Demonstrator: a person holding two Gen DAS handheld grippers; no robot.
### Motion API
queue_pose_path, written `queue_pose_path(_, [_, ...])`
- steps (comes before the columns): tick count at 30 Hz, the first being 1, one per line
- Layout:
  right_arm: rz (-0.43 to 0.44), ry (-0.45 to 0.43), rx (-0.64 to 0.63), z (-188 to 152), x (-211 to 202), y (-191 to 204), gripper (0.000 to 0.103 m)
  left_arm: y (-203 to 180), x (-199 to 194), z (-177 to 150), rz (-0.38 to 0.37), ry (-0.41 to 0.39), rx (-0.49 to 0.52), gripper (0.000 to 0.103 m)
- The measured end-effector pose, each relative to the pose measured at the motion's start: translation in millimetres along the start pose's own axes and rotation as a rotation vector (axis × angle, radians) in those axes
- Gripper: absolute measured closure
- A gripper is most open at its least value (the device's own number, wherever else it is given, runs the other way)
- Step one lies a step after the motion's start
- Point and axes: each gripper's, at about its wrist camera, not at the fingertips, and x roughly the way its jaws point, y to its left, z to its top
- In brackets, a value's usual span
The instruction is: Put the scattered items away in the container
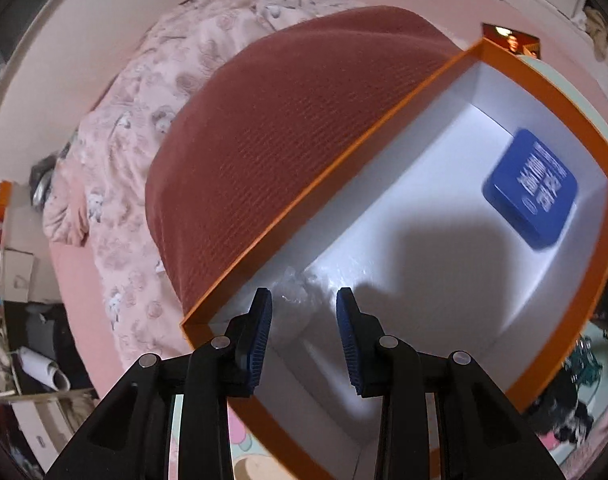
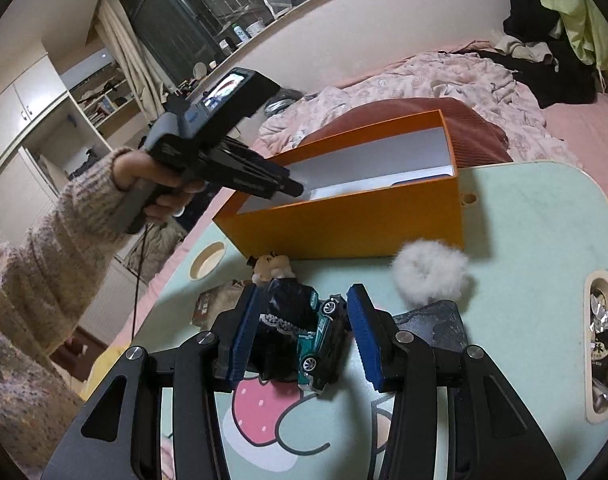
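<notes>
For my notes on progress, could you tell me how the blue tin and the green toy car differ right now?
The blue tin already lies inside the orange box; the green toy car sits outside it on the table. The tin is flat and rectangular, the car wheeled. The car lies between the right gripper pads; the tin lies apart from the left gripper.

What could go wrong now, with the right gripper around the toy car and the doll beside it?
1. The right gripper brackets both the green toy car and the black-dressed doll, so closing may pinch both or tip one out.
2. The left gripper hangs inside the orange box and may block the drop.
</notes>
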Motion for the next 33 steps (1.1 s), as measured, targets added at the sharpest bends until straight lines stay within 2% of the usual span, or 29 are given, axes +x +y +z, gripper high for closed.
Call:
queue_pose_path(1, [0.006,0.000,0.007,0.3,0.1,-1.2,0.057,-3.3,0.1,0.1,0.020,-0.003,0.004,0.073])
queue_pose_path(2, [0.011,0.001,0.015,0.5,0.4,-2.3,0.057,-6.8,-0.2,-0.9,0.045,-0.011,0.016,0.083])
queue_pose_path(4, [0.013,0.002,0.022,0.5,0.8,-2.7,0.057,-8.1,0.1,-3.1,0.102,-0.028,0.023,0.094])
queue_pose_path(8, [-0.015,0.007,0.013,1.2,0.7,-2.1,0.057,10.3,-13.1,-7.7,-0.006,-0.085,-0.071,0.100])
queue_pose_path(11, [-0.039,0.016,0.019,2.4,1.3,-4.3,0.057,15.6,-36.0,-17.5,-0.067,-0.182,-0.131,0.100])
queue_pose_path(16, [-0.066,0.014,0.039,7.0,-0.5,-10.0,0.057,28.0,-79.2,-45.6,-0.272,-0.318,-0.247,0.100])
queue_pose_path(21, [-0.116,0.013,-0.007,28.4,-6.4,-11.2,0.057,13.7,-109.7,-97.3,-0.565,-0.400,-0.284,0.099])
queue_pose_path(22, [-0.141,0.018,-0.031,37.6,-6.9,-9.7,0.057,6.0,-110.9,-107.6,-0.612,-0.405,-0.279,0.096])
queue_pose_path(24, [-0.212,0.061,-0.089,60.9,-2.2,-5.0,0.057,-11.0,-102.7,-126.3,-0.696,-0.391,-0.282,0.084])
queue_pose_path(26, [-0.287,0.136,-0.139,86.1,9.2,-0.8,0.057,-26.5,-86.3,-143.7,-0.722,-0.370,-0.321,0.053])
queue_pose_path(27, [-0.310,0.174,-0.148,97.5,15.8,-0.2,0.057,-30.2,-79.1,-147.6,-0.721,-0.361,-0.339,0.048])
queue_pose_path(30, [-0.314,0.317,-0.114,127.7,42.7,-2.1,0.057,-29.5,-61.1,-165.2,-0.727,-0.382,-0.441,0.047])
queue_pose_path(33, [-0.299,0.490,-0.033,142.1,74.6,-11.8,0.057,-3.5,-68.6,-188.0,-0.775,-0.551,-0.593,0.043])
